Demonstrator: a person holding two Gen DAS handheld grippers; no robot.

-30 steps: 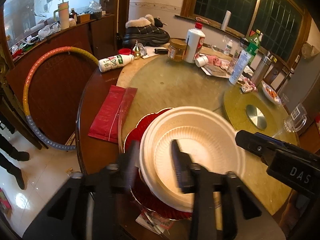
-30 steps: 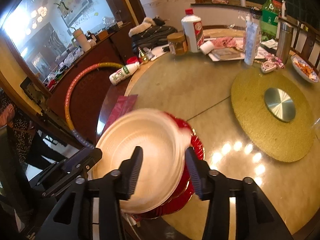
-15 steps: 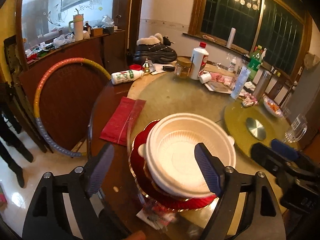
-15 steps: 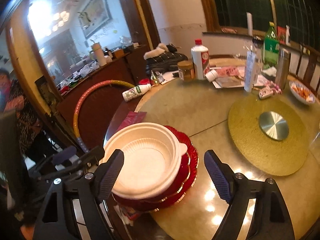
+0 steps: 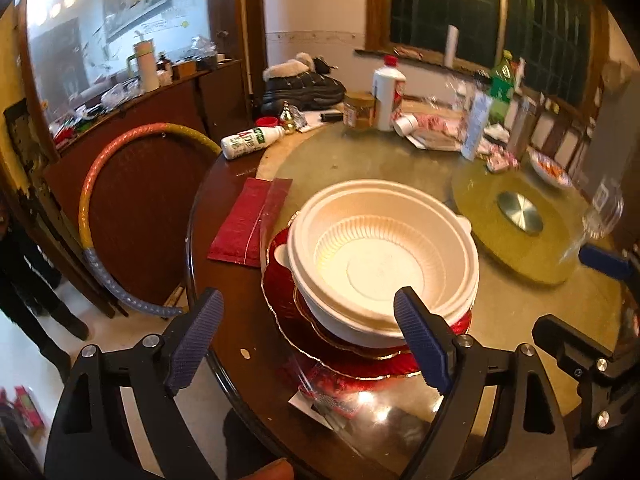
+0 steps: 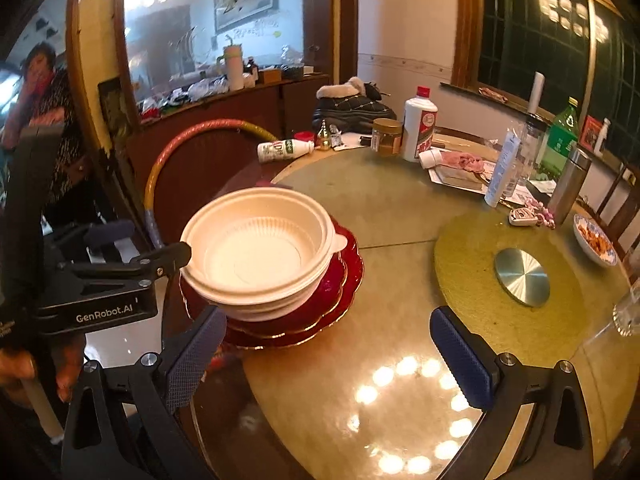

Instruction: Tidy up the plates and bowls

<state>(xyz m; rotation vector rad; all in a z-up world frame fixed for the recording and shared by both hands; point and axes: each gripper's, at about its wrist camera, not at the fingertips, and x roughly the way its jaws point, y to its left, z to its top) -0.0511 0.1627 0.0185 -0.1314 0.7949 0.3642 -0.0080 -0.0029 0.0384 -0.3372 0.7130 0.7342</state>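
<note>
Since the earlier frame, both tools had released the white bowls and drawn back from the stack; a second ago the left tool's fingers straddled the bowl rim and the right tool's fingers were close on its opposite edge. The left tool (image 5: 308, 338) was spread wide, its jaws opening, with nothing pressed between the pads. The near rim of the white bowls (image 5: 384, 256) lay just beyond and between its two fingers, not touching either. The right tool (image 6: 328, 354) was likewise wide, its jaws opening and empty. From its view the white bowls (image 6: 260, 250) stood ahead and to the left of the left-hand finger, apart from it.

The bowls sat nested, upright, on top of the red plates (image 5: 280, 280), which were stacked with gold-edged rims showing. This stack rested near the edge of the round table (image 6: 400, 216), beside a red packet (image 5: 248, 220). A round gold mat (image 6: 472, 280) with a metal disc at its centre lay farther across the table, well apart from the stack. Bottles and jars stood at the far side.
</note>
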